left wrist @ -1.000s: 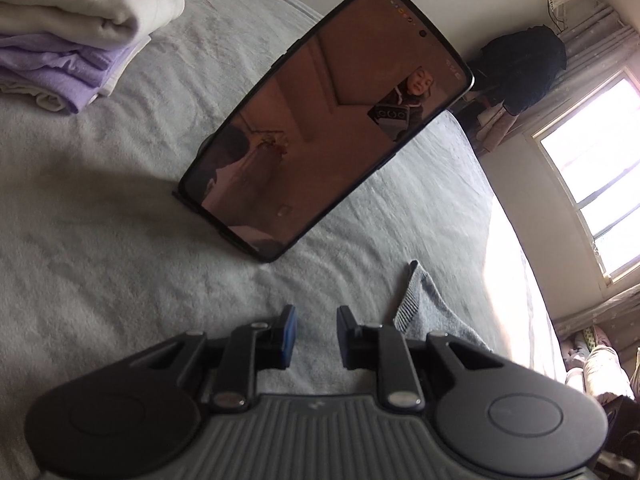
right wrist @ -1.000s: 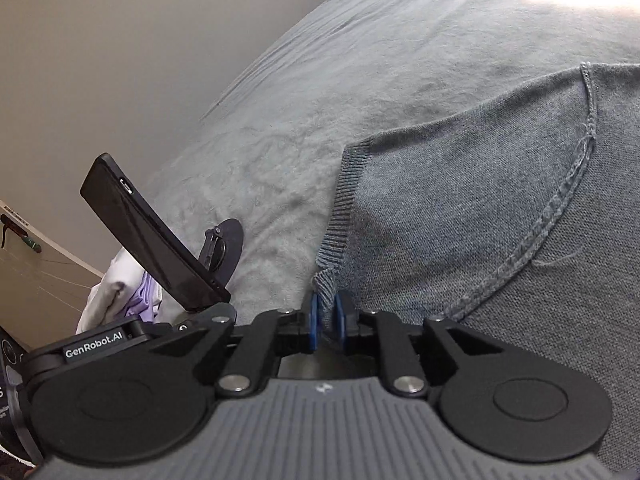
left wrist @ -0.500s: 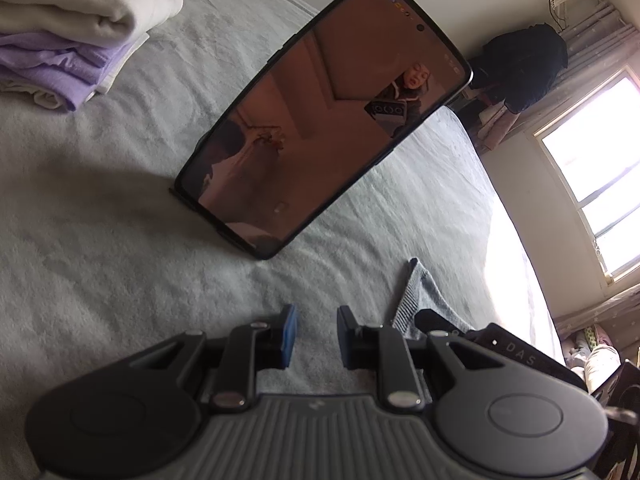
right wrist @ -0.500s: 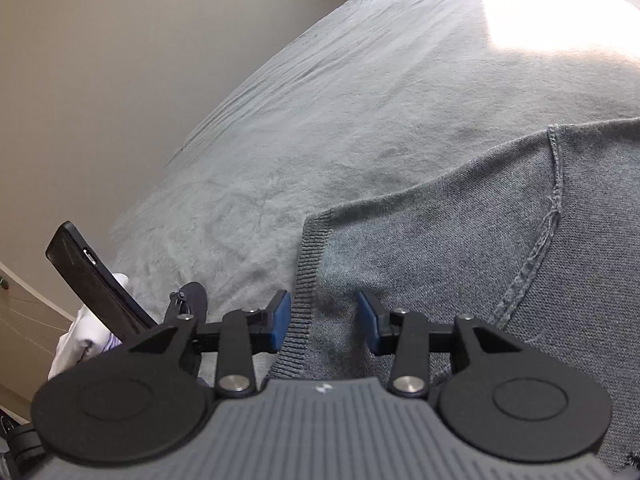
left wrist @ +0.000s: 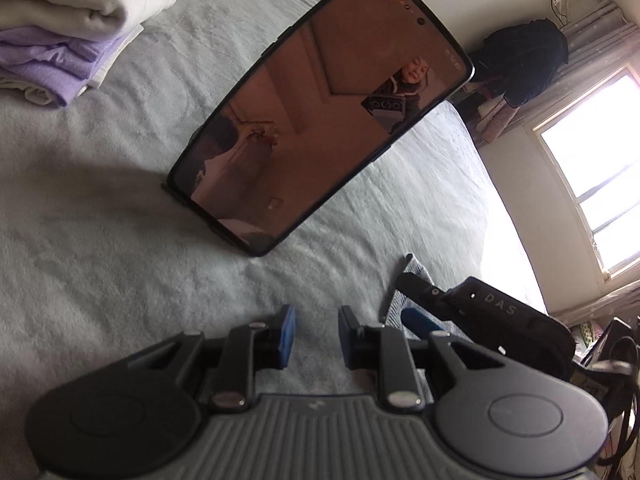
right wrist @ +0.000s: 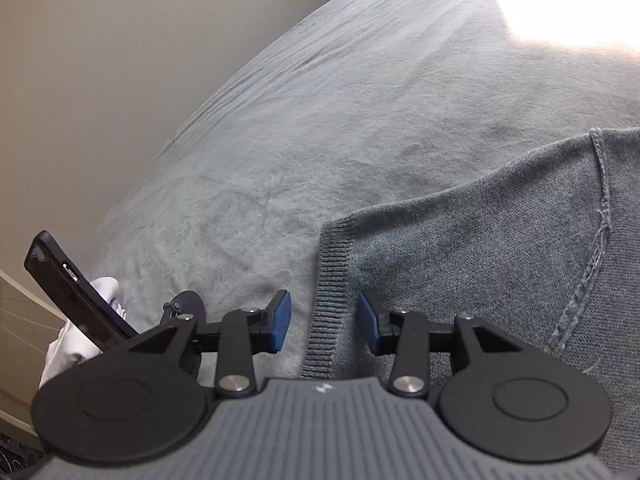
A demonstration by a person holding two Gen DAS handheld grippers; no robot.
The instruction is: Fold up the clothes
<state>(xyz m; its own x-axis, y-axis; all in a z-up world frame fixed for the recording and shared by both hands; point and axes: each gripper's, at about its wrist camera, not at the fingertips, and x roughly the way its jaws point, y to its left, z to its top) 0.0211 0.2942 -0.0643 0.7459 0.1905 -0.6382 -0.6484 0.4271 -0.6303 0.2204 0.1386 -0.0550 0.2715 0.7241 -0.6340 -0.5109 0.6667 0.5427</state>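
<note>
- In the right wrist view, we see our right gripper (right wrist: 324, 322) at the bottom centre with its blue-padded fingers (right wrist: 280, 320) spread wide; the ribbed hem of the grey sweater (right wrist: 500, 248) runs down between them, and neither pad touches it.
- The sweater lies flat on the grey bed cover (right wrist: 360, 100), filling the right and lower right of that frame, a stitched seam curving down its right side.
- At the lower left of the same frame a black phone (right wrist: 68, 296) leans tilted on a stand.
- In the left wrist view, our left gripper (left wrist: 316, 338) sits at the bottom centre, fingers parted with nothing between them, over bare bed cover (left wrist: 100, 260).
- Just right of it, a corner of the sweater (left wrist: 414, 266) shows, with the right gripper (left wrist: 416, 314) beside it.
- The phone (left wrist: 320, 108) stands tilted mid-frame.
- A stack of folded clothes (left wrist: 68, 20), cream on top of purple, sits in the upper left.
- A bright window (left wrist: 592, 184) is at the right edge.
</note>
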